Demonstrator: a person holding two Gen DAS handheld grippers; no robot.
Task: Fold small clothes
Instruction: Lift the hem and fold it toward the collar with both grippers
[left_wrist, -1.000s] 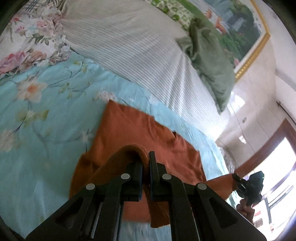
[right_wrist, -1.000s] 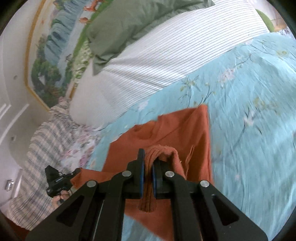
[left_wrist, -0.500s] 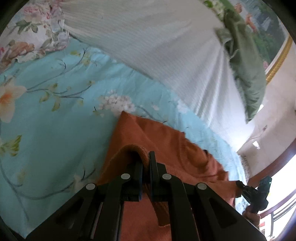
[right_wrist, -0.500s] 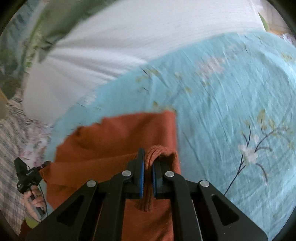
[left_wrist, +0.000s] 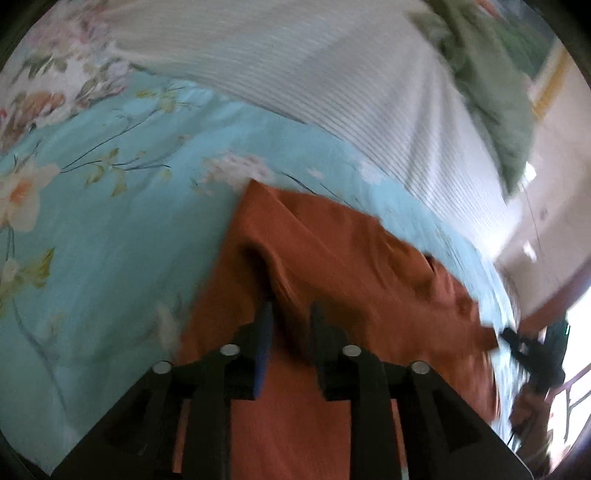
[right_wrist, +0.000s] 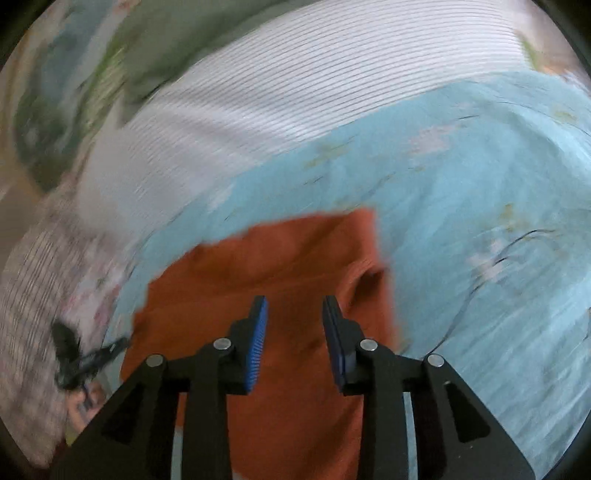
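Observation:
A rust-orange shirt lies folded over on the light blue floral bedsheet. My left gripper is open just above its near part, with a raised fold of the cloth between the spread fingers. In the right wrist view the same orange shirt lies below my right gripper, which is open with nothing between its blue pads. Each view shows the other gripper at the shirt's far side, in the left wrist view and in the right wrist view. Both frames are motion-blurred.
A white striped quilt lies across the bed beyond the shirt, with a green pillow behind it. A floral pillow sits at the far left. A checked cloth lies at the left in the right wrist view.
Both grippers were shut on folds of the orange shirt; now both are open and the cloth has dropped onto the shirt. The shirt's lower part now lies folded over its upper part.

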